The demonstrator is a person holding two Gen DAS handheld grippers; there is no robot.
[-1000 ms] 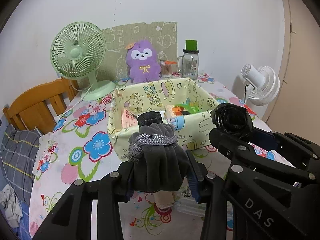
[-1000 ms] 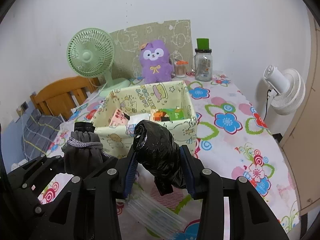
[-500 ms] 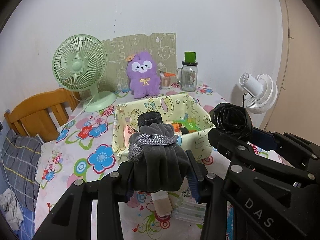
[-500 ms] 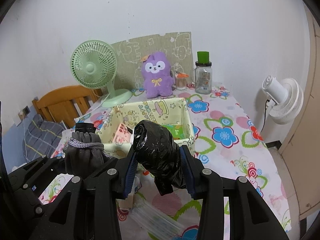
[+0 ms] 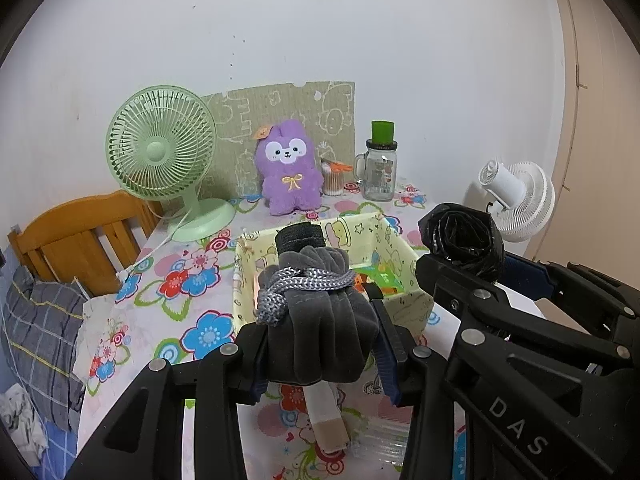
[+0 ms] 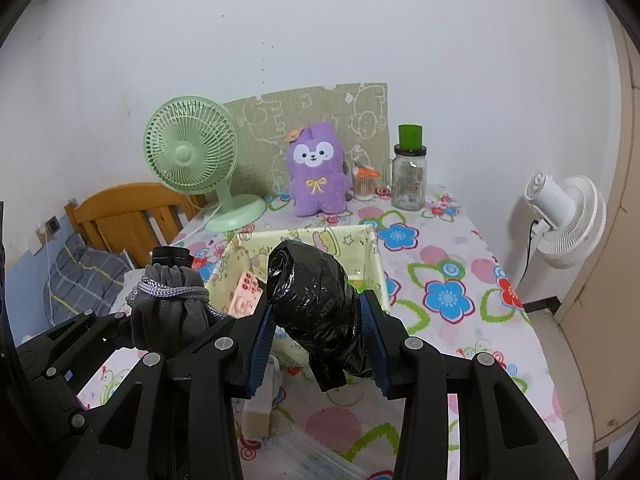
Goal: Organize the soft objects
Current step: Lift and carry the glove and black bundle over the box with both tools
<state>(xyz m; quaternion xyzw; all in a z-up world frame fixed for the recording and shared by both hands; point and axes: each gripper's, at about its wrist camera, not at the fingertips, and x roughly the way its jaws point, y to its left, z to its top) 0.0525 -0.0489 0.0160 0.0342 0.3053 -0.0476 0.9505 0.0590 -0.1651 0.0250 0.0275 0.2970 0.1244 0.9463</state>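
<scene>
My left gripper is shut on a grey drawstring pouch tied with a grey cord, a black cap poking out of its top. Beside it, my right gripper is shut on a roll of black plastic bags. Both are held above the near part of the flowered table. Just beyond them sits a yellow fabric basket with cartoon prints, holding a pink item and green and orange things. In the left wrist view the right gripper's black roll shows at the right.
At the back stand a green fan, a purple plush, a glass jar with a green lid and a cotton-swab pot. A white fan is off the right edge, a wooden chair at the left. A clear packet lies under the grippers.
Both grippers have risen together with their loads; the basket and table have dropped lower in both views. The grips are unchanged.
</scene>
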